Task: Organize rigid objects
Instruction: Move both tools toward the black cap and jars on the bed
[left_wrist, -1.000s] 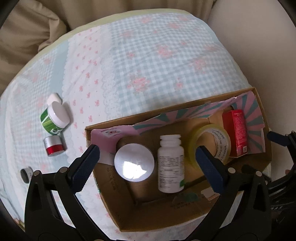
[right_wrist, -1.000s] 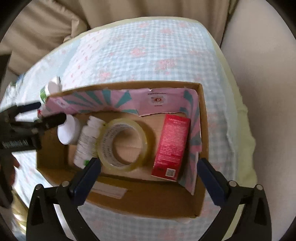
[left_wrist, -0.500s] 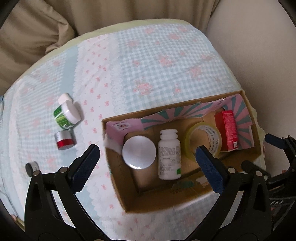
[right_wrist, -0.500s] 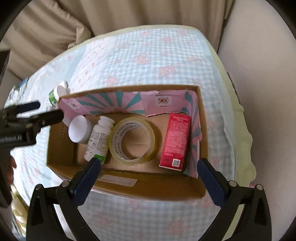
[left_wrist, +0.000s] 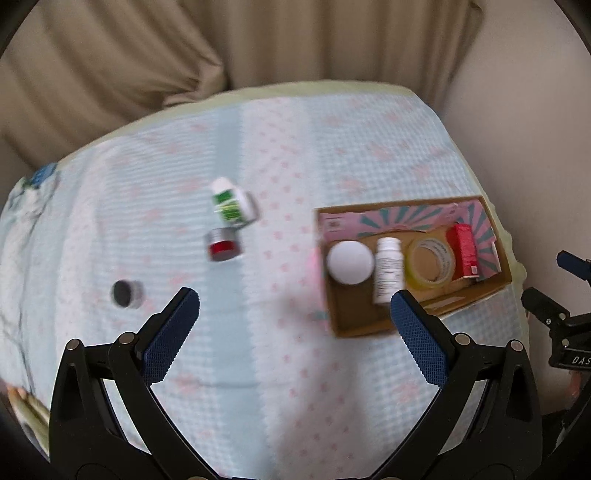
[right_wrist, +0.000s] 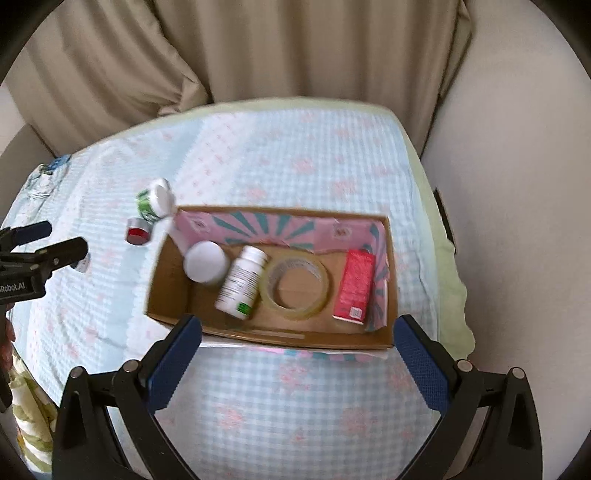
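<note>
An open cardboard box (right_wrist: 173, 266) (left_wrist: 491, 288) lies on the checked bedspread. Inside it sit a white-lidded jar (right_wrist: 205, 261) (left_wrist: 349, 262), a white pill bottle (right_wrist: 242, 282) (left_wrist: 386, 269), a tape roll (right_wrist: 297, 288) (left_wrist: 430, 266) and a red carton (right_wrist: 354, 286) (left_wrist: 466, 251). Left of the box on the cloth lie a green-labelled jar (left_wrist: 232, 206) (right_wrist: 153, 203), a red and silver tin (left_wrist: 223, 244) (right_wrist: 138, 230) and a small dark tin (left_wrist: 127, 293). My left gripper (left_wrist: 293, 306) is open above the cloth between the loose items and the box. My right gripper (right_wrist: 297, 332) is open over the box's near edge, holding nothing.
Beige curtains (right_wrist: 280, 48) hang behind the bed. A pale wall (right_wrist: 517, 184) runs along the right side, close to the bed's edge. Crumpled blue-and-white cloth (left_wrist: 33, 188) lies at the far left. The other gripper (left_wrist: 561, 306) shows at the right rim of the left wrist view.
Both grippers have pulled back and up from the box, so it looks smaller. The left one has also swung left, bringing the loose jars and tins toward its centre.
</note>
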